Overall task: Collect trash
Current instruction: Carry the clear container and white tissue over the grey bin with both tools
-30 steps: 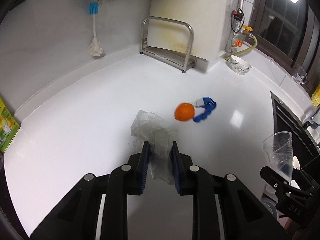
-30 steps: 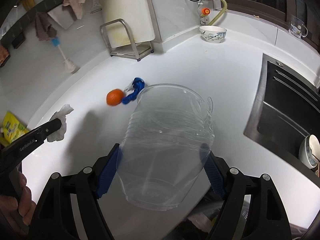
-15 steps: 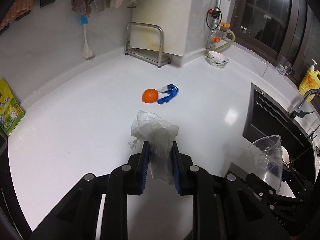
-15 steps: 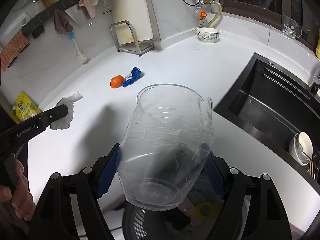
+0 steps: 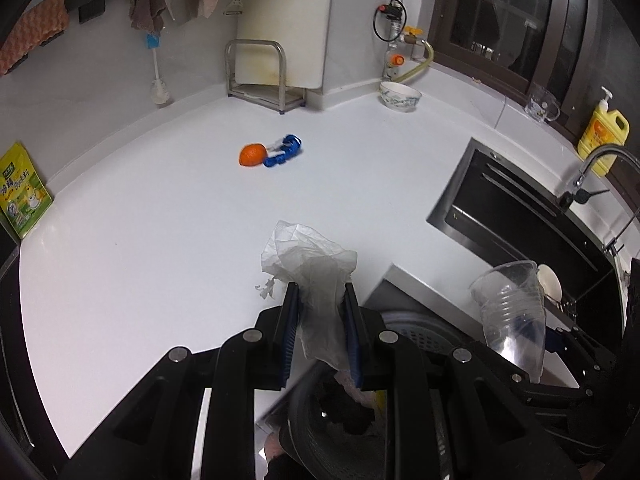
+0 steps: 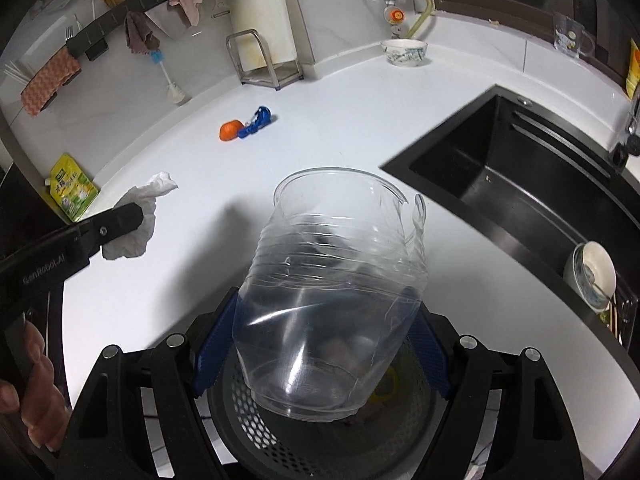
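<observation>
We have carried both pieces of trash back off the white counter: a second ago the orange peel and the blue wrapper lay close ahead of us, and now they sit well away near the back, while the perforated dark bin has come into view under both tools. That tells us the carry is nearly over and the drop is the step in hand, though neither piece is released yet.

Our left gripper has its 2 blue-padded jaws pressed nearly together, pinching the crumpled clear plastic bag. The bag stands up above the pads and its tail hangs below them, just over the rim of the bin as seen from the left wrist; from the right wrist it looks closer to the counter edge, so we cannot tell whether it is fully over the opening.

Our right gripper is spread wide, its pads bearing on both sides of the clear plastic cup. The cup is tilted, mouth away from us and base directly above the bin.

The peel and wrapper are left to collect.
</observation>
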The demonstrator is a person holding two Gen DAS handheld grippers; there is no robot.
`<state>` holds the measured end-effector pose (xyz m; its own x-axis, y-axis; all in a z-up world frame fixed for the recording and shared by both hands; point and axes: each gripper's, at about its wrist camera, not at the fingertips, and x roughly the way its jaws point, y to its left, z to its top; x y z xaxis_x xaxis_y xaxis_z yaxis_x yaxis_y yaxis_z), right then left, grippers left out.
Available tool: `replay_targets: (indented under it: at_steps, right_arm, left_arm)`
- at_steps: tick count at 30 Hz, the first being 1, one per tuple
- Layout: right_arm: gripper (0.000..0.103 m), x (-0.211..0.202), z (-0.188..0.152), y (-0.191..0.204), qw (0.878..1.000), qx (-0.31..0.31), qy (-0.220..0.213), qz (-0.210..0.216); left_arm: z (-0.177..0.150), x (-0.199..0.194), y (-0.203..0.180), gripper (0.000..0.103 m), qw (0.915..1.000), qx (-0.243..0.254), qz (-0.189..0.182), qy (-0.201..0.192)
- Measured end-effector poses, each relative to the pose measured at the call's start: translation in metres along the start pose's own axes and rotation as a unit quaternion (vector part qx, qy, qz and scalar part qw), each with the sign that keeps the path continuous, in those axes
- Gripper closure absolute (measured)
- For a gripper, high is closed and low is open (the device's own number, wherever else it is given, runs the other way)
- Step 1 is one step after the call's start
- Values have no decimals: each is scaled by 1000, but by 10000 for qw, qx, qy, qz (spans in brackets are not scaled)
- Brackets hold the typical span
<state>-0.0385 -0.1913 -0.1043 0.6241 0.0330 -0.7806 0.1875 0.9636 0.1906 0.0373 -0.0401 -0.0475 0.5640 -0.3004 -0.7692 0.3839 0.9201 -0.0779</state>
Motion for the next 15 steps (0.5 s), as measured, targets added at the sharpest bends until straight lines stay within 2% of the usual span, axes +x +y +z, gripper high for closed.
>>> replay_targets:
  at_steps: [15]
  right_arm:
    - [27, -3, -35, -38, 9990, -206, 328, 213]
  left_arm:
    - [-41, -4, -45, 81, 9997, -97, 90, 204]
